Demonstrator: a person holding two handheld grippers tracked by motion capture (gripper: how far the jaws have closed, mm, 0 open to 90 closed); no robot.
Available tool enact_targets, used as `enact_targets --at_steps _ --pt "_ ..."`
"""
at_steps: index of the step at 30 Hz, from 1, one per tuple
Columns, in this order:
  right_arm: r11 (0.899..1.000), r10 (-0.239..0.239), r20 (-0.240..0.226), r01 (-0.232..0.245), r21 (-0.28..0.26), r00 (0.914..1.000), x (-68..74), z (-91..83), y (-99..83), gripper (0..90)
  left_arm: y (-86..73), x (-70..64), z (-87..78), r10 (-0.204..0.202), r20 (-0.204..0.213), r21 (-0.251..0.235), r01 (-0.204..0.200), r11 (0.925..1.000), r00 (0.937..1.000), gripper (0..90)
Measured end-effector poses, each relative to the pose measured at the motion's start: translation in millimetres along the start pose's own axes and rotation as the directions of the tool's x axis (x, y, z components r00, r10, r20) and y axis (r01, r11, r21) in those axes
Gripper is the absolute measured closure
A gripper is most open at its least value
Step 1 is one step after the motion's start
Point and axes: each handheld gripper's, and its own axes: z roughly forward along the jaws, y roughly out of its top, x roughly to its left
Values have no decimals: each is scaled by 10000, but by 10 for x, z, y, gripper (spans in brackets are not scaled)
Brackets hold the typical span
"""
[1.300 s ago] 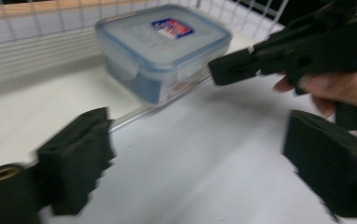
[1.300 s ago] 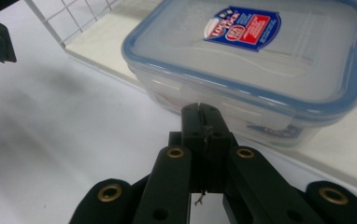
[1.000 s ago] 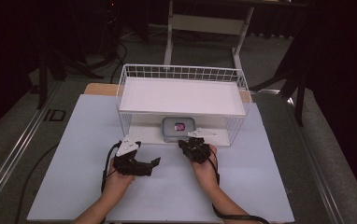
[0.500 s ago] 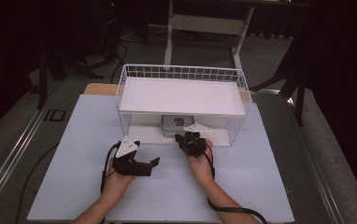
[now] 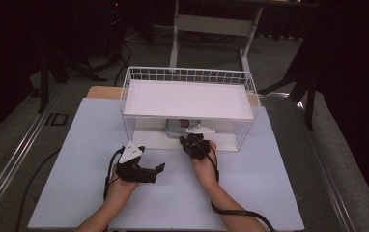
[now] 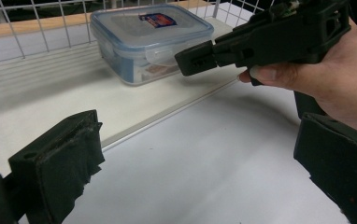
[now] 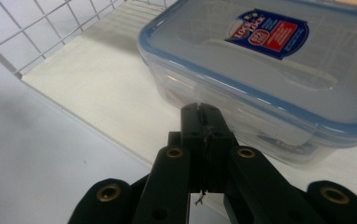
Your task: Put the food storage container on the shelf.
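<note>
Right gripper [image 7: 201, 121]: jaws pressed together, nothing between them, tips just short of the container's near wall.
Left gripper [image 6: 204, 154]: jaws wide apart, nothing held, low over the white table [image 5: 250, 193].
Container [image 7: 279, 74]: clear, blue-rimmed lid, on the lower shelf of the wire rack [image 5: 188, 76].

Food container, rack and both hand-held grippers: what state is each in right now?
Food container: lid on, upright on the rack's lower shelf, not gripped.
Wire rack: upright on the table, top shelf bare.
Left hand-held gripper: open, holding nothing, over the table in front of the rack.
Right hand-held gripper: shut on nothing, tips at the container's near side.
</note>
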Motion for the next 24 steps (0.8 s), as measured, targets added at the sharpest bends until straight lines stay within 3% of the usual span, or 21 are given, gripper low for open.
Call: enact_targets --at_steps 5,13,19,24 --pt "9998 -205 118 206 -69 9997 -29 20 11 894 0 1 0 -10 25 -4 10 10000 10000 20" --pt "10000 23 225 -21 -78 9997 -44 1 -17 884 -6 -10 26 -23 62 95 23 10000 10000 20" --pt "9995 57 -161 -62 -304 9999 -20 -152 -29 872 -12 -5 30 -43 160 1 43 10000 9999 20" --pt "9993 -179 -472 163 -349 9987 5 -315 -56 787 -11 -10 31 139 390 -148 -134 9998 9991 20"
